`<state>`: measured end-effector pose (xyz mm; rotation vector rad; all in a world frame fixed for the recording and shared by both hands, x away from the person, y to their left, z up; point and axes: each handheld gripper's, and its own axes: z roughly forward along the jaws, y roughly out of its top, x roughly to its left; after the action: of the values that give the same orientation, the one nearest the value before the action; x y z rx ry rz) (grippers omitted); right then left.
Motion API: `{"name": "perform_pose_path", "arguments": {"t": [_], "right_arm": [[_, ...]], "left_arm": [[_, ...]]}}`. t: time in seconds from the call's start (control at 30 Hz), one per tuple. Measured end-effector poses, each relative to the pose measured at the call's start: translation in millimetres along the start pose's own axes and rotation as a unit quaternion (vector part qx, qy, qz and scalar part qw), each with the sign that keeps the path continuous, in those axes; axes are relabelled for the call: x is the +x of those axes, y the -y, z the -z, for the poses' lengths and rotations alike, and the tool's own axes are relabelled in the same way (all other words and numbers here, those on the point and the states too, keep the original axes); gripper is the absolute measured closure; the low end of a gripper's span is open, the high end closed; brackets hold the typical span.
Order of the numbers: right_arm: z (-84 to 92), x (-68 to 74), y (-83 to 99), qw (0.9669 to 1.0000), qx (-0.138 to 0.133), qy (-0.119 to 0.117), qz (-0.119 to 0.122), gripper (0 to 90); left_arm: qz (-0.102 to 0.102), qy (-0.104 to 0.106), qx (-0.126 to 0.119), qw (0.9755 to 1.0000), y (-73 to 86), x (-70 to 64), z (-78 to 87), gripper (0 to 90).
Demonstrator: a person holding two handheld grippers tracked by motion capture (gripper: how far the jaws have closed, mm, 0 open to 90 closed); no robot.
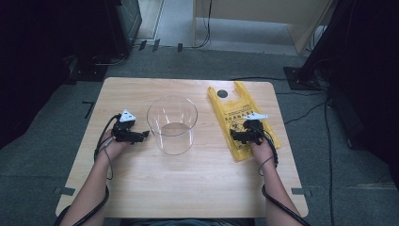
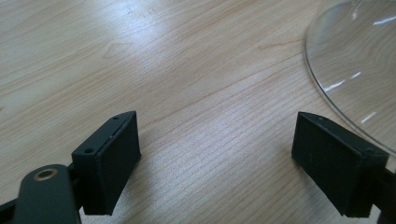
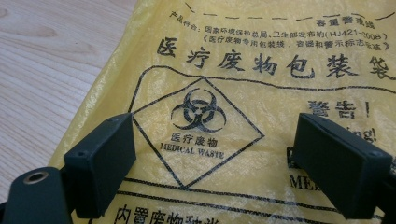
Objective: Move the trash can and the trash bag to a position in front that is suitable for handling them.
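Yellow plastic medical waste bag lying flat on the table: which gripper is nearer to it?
Right. The right gripper hovers directly over the yellow plastic medical waste bag, jaws open; the left gripper sits beyond the clear glass bowl.

Both grippers [image 1: 143,135] [image 1: 236,136] gaping (low).

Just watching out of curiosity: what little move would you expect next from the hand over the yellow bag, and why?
Probably the right hand-held gripper lowers and closes on the yellow medical-waste bag. Its jaws stand open right above the bag, which lies flat on the table, nothing gripped. The clear container stands empty beside it, perhaps waiting to be lined.
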<state>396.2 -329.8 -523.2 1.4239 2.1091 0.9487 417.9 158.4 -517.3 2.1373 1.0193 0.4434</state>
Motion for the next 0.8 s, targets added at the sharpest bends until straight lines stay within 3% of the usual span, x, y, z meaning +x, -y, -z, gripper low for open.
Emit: {"name": "perform_pose_path", "arguments": {"t": [0.8], "right_arm": [[0.0,0.4,0.1,1.0000,0.000,0.002,-0.001,13.2]], "left_arm": [[0.001,0.000,-0.001,1.0000,-7.4,0.0,-8.2,14.7]]}}
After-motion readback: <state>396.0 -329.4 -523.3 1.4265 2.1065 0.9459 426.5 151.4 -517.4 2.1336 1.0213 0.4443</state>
